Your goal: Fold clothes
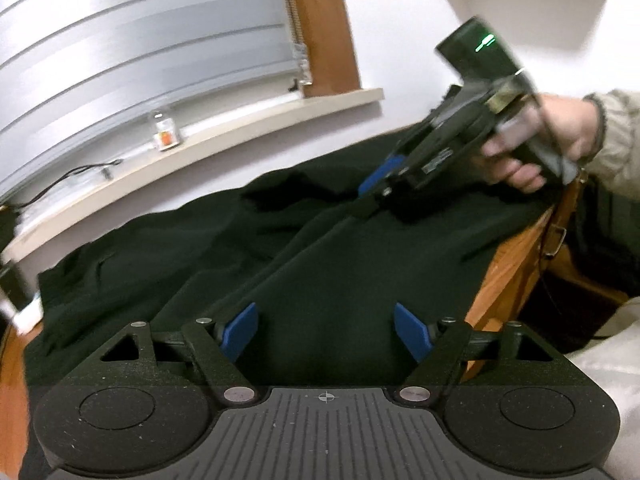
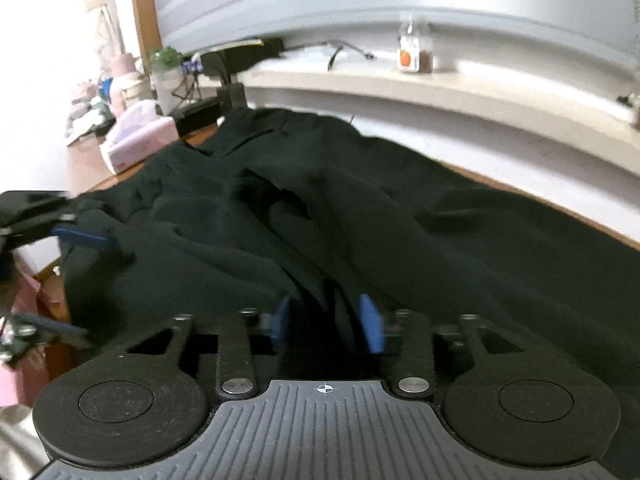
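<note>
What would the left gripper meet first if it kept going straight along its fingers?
Most likely the dark garment spread on the wooden table. The left gripper is open just above the cloth, nothing between its fingers. Further on is the right gripper, though depth is unclear.

Garment [image 1: 328, 264] cut off below, windowsill jar [image 2: 416, 50] label blurred

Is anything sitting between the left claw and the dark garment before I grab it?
Nothing visible. The left claw is open directly over the dark garment, with only cloth between its fingers. The right claw is further along the same garment, with a fold between its fingers, clear of the left one.
</note>
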`<state>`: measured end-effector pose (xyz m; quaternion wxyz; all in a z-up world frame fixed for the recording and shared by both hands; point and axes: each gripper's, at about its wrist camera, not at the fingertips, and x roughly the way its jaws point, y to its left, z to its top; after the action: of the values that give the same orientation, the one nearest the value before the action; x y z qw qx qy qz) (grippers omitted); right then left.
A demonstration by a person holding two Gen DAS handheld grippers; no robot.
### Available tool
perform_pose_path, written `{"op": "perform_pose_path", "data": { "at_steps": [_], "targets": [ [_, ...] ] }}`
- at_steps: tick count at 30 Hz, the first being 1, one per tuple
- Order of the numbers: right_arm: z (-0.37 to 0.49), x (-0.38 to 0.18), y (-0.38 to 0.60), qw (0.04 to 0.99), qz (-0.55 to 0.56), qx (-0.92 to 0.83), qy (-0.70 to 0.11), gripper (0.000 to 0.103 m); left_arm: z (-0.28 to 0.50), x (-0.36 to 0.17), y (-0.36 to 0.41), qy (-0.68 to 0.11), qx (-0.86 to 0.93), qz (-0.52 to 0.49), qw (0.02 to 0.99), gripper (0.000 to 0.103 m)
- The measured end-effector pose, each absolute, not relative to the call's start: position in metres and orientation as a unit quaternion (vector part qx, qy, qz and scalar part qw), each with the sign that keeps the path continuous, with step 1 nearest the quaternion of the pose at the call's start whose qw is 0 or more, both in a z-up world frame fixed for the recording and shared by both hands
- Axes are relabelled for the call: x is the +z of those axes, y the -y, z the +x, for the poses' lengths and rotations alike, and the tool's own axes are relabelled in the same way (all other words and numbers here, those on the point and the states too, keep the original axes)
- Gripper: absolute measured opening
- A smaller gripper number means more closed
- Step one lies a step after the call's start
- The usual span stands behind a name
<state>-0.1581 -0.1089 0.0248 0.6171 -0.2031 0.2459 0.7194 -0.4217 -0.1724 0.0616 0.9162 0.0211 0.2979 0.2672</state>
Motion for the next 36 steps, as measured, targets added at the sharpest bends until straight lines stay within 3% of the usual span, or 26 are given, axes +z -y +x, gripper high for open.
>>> {"op": "perform_pose_path", "data": {
  "at_steps": [15, 24, 25, 26, 27, 28, 36],
  "targets": [
    [-0.08, 0.013, 0.341, 0.739, -0.193, 0.592, -0.256, 0.056, -0.297, 0.039, 0.165, -0.322, 0.188, 0.083, 0.924, 0.079],
    [-0.049, -0.007, 0.394, 0.785, -0.165, 0.535, -0.265, 0.057, -0.253, 0.038, 0.158, -0.327, 0.109, 0.077, 0.935, 0.076],
    [-0.048, -0.007, 0.395, 0.787, -0.161, 0.534, -0.263, 0.057, -0.25, 0.037, 0.156, -0.33, 0.1, 0.072, 0.936, 0.064],
    [-0.048, -0.007, 0.395, 0.787, -0.159, 0.535, -0.262, 0.057, -0.246, 0.036, 0.154, -0.332, 0.091, 0.067, 0.936, 0.043],
    [-0.048, -0.008, 0.396, 0.786, -0.159, 0.537, -0.261, 0.057, -0.242, 0.035, 0.152, -0.334, 0.082, 0.063, 0.937, 0.029],
    [-0.05, -0.007, 0.396, 0.787, -0.158, 0.538, -0.259, 0.057, -0.241, 0.037, 0.148, -0.329, 0.082, 0.052, 0.939, 0.002],
    [-0.063, 0.004, 0.395, 0.781, -0.138, 0.564, -0.231, 0.057, -0.236, 0.054, 0.109, -0.287, 0.125, -0.019, 0.95, 0.0]
  ]
}}
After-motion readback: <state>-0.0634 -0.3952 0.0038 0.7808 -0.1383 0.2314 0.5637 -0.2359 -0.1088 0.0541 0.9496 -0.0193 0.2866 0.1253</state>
